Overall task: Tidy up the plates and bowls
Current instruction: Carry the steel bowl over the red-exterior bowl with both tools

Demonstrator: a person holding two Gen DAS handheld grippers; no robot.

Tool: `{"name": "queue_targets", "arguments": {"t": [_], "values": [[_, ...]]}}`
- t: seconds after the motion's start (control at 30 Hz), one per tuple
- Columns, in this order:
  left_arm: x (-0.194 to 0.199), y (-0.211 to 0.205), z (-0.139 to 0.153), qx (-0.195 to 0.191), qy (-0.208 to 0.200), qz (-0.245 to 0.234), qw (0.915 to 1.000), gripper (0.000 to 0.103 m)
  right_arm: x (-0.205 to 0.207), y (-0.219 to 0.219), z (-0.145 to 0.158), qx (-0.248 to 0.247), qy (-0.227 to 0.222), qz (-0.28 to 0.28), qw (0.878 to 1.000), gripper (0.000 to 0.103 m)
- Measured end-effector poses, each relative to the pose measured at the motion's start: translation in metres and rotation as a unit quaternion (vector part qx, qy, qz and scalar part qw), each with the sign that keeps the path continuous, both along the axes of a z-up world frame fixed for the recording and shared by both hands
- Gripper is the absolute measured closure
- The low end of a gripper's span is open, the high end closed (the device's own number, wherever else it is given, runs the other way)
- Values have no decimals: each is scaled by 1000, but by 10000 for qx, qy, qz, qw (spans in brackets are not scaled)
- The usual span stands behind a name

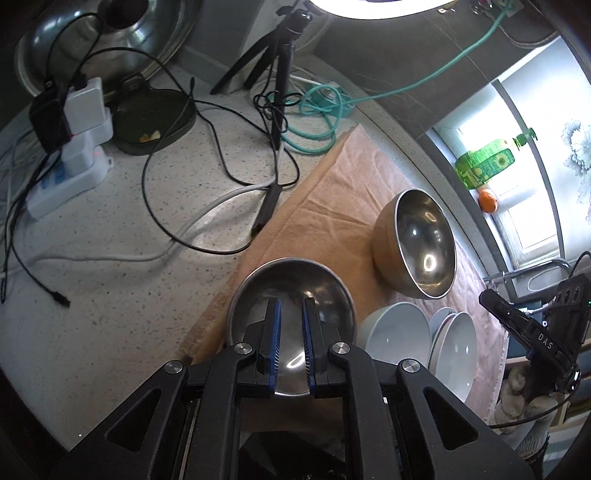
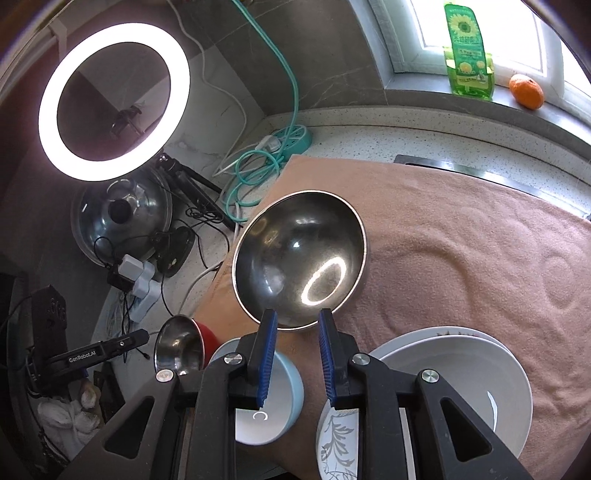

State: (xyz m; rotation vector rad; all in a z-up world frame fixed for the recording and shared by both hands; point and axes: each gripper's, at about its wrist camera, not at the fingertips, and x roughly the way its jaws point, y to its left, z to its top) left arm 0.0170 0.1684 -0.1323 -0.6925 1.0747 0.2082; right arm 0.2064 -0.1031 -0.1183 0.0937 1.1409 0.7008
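Observation:
In the left wrist view my left gripper (image 1: 291, 306) is shut on the near rim of a small steel bowl (image 1: 291, 280) with a red outside and holds it tilted above the tan towel (image 1: 332, 206). The same bowl shows in the right wrist view (image 2: 179, 345), lifted at the left. A large steel bowl (image 1: 421, 243) (image 2: 299, 258) rests on the towel. A light blue bowl (image 1: 397, 332) (image 2: 273, 402) and stacked white plates (image 1: 456, 347) (image 2: 461, 373) sit near the front. My right gripper (image 2: 295, 317) is open and empty above the large bowl's near rim.
Cables (image 1: 207, 155), power strips (image 1: 70, 173), a tripod (image 1: 280, 55) and a pot lid (image 1: 110, 33) crowd the speckled counter at the left. A ring light (image 2: 114, 99) stands behind. A green bottle (image 2: 467, 51) and an orange (image 2: 526, 90) sit on the windowsill.

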Motion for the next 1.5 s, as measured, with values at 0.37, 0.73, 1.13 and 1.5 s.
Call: {"name": "queue_targets", "arguments": {"t": [0.37,0.73,1.13,1.5], "values": [[-35,17,-23,-165,174,584,9980,93,-20,79,-8,-267,52,1140,9931,82],[-35,18,-35,-337,206,506,9979,93,-37,141,-44,-668,331,1802,9808,83],[-31,14,-39,-397,247,357,9983,93,-40,157,-62,-890,495,1942,9757,84],[-28,10,-42,-334,294,235,9987,93,-41,160,-73,-912,686,1971,9737,94]]}}
